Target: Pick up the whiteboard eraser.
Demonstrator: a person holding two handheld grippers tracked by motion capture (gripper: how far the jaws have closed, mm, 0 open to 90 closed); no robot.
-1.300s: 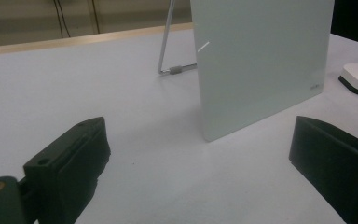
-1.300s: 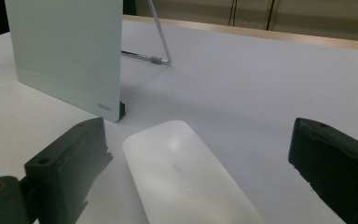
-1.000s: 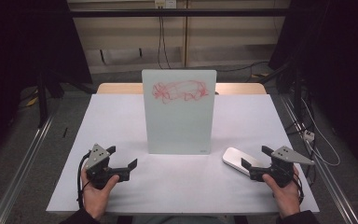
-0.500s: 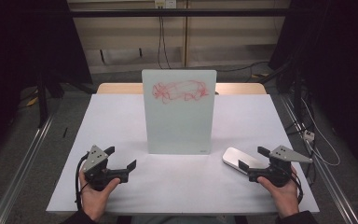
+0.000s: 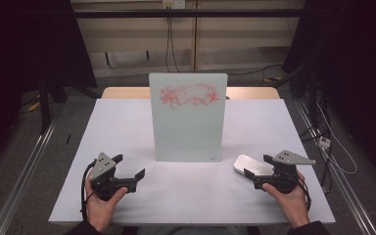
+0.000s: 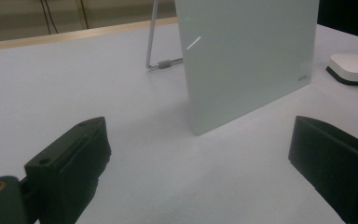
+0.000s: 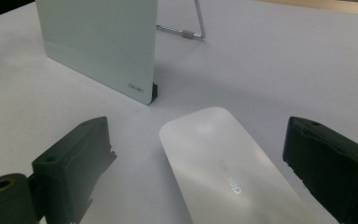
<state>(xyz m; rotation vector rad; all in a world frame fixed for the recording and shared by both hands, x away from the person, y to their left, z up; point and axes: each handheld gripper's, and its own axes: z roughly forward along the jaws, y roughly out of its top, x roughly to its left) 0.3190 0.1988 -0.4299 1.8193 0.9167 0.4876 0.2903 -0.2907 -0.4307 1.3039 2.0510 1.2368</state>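
In the high view, a small glass whiteboard (image 5: 188,117) marked with red scribbles (image 5: 189,95) is seen upright at the middle of the white table (image 5: 127,122). The left gripper (image 5: 129,167) is held spread near the front left, well apart from the board; the right gripper (image 5: 257,165) is held spread at a white eraser (image 5: 252,166).

In the left gripper view, the board's wire stand (image 6: 154,46) is revealed behind it.

In the right gripper view, the eraser (image 7: 228,168) is shown lying between the parted jaws, untouched, with a printed logo (image 7: 230,179) on top.
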